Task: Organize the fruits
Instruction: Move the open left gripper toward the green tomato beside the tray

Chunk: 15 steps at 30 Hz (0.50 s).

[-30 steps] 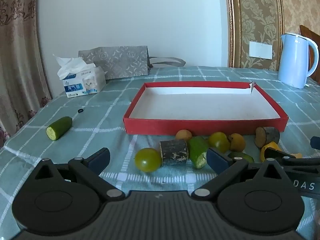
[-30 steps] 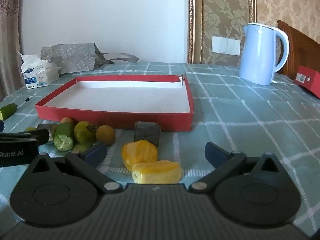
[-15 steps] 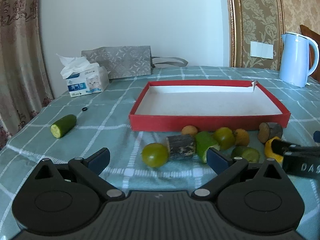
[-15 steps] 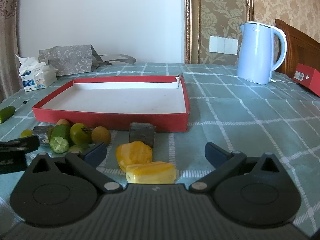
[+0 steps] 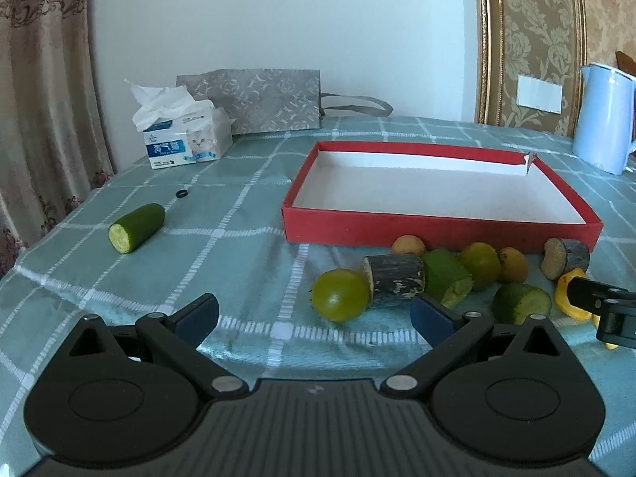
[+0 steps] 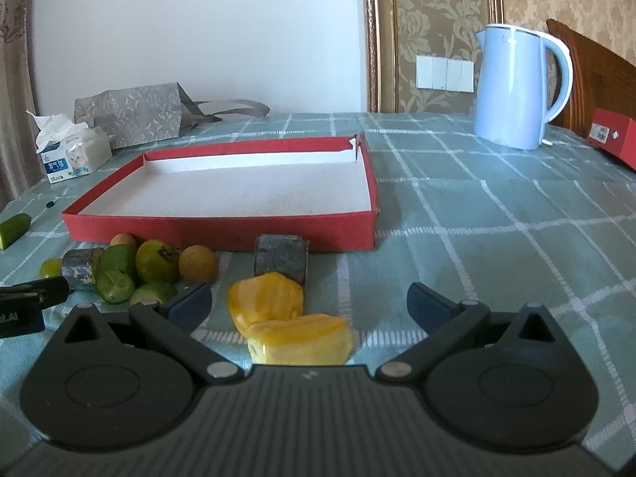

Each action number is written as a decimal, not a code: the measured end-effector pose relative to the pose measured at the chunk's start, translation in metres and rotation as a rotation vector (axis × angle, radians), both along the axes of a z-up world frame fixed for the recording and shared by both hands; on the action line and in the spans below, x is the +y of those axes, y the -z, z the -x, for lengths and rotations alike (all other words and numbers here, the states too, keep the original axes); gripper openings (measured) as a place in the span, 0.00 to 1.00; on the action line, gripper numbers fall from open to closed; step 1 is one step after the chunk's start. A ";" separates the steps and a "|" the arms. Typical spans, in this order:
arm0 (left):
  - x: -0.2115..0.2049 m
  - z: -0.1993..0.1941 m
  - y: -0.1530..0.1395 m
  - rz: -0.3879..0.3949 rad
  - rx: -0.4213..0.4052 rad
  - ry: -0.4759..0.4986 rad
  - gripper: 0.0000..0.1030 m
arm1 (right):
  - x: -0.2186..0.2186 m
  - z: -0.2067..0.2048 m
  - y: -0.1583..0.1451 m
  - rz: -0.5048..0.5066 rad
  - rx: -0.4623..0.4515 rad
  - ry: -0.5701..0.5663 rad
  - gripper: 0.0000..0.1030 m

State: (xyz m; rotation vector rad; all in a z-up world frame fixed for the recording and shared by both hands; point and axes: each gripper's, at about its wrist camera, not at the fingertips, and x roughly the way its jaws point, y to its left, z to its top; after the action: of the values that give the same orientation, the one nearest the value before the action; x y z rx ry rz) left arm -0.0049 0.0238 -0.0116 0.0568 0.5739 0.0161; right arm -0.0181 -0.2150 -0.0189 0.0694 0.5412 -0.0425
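An empty red tray [image 5: 437,227] [image 6: 222,227] with a white floor lies mid-table. Before its near wall sit a round green fruit [image 5: 340,295], a dark sugarcane piece [image 5: 393,280], cucumber chunks [image 5: 447,277], small orange fruits [image 5: 512,264] and a second cane piece [image 6: 281,260]. My left gripper [image 5: 314,314] is open, with the green fruit just beyond its fingers. My right gripper [image 6: 309,305] is open around two yellow jackfruit pieces [image 6: 265,302] [image 6: 300,338]. A lone cucumber piece [image 5: 136,227] lies far left.
A tissue box [image 5: 187,137] and a grey paper bag [image 5: 258,99] stand at the back left. A pale blue kettle [image 6: 516,87] stands back right, a red box [image 6: 614,139] beyond it. A small black ring [image 5: 182,194] lies on the checked green cloth.
Both grippers have drawn back and shifted slightly left, so the fruits and tray sit further right and away in view. Nothing has been grasped; both stay open.
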 end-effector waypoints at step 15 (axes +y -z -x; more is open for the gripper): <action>0.003 -0.003 0.002 0.036 0.012 -0.025 1.00 | -0.003 -0.001 0.003 -0.060 0.018 -0.053 1.00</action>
State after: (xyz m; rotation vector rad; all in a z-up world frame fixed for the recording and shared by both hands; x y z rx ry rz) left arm -0.0020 0.0272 -0.0137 0.0152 0.5863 0.0295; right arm -0.0175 -0.2178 -0.0218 0.1130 0.5619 0.0251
